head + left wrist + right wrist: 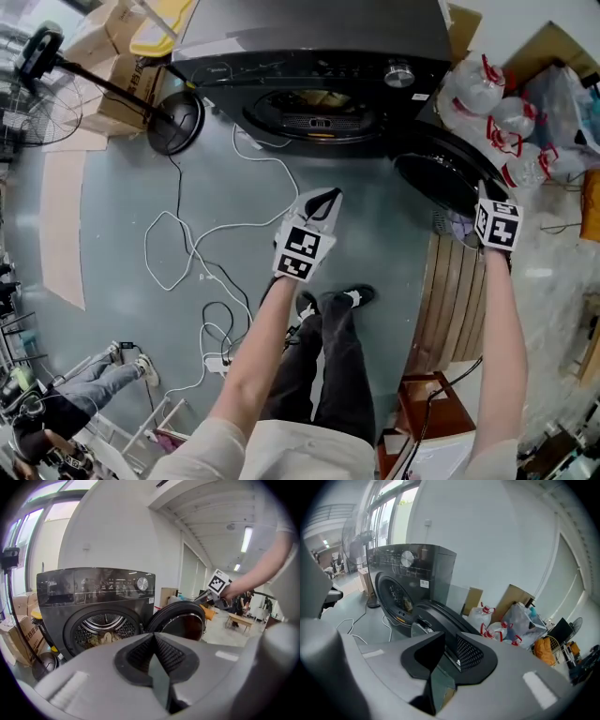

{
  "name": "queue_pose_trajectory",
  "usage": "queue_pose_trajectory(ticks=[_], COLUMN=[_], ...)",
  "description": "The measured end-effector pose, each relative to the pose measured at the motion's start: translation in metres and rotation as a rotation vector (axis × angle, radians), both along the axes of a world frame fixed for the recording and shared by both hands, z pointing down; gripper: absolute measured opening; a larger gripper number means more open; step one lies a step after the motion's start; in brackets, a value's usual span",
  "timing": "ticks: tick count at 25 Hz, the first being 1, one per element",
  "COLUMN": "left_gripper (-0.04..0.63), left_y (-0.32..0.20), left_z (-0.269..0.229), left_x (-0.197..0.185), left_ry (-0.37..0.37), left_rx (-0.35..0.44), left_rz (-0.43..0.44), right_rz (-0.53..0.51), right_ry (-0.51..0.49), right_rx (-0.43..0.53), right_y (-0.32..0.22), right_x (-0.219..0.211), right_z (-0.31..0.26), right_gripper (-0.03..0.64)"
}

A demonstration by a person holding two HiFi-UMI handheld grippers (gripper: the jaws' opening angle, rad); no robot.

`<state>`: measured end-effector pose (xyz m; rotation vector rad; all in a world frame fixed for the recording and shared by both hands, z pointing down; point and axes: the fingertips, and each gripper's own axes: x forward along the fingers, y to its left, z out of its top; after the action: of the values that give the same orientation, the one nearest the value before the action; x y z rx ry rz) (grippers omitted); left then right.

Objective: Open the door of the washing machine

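Right gripper view shows right gripper [449, 645] clamped on open door [427, 614].

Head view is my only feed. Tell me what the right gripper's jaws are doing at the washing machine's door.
Observer: In the right gripper view, the right gripper has the rim of the open door between its jaws, and the pads look pressed on it.
Operator: Now report the left jaws.
Observer: The left gripper is shut, with nothing between its jaws.
Operator: Check inside the drum.
Observer: Light-coloured laundry lies at the bottom of the drum.
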<state>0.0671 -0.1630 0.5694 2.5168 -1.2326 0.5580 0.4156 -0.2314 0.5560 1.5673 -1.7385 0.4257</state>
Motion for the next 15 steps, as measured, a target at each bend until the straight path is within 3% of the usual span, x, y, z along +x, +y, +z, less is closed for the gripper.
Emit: queue_pose_trajectory(ticks=[15], left_gripper=[0.057], left_y=[0.052], left_z=[-0.041], left_x=[-0.053], left_ry=[0.041], left_rx=[0.009], left_rz=[-0.069], right_rz=[-0.136], right_ry=[-0.213], right_rx=[0.058], right_y=[0.085], right_x=[-0.197], right_z=[-0.042], right_gripper=[0.054])
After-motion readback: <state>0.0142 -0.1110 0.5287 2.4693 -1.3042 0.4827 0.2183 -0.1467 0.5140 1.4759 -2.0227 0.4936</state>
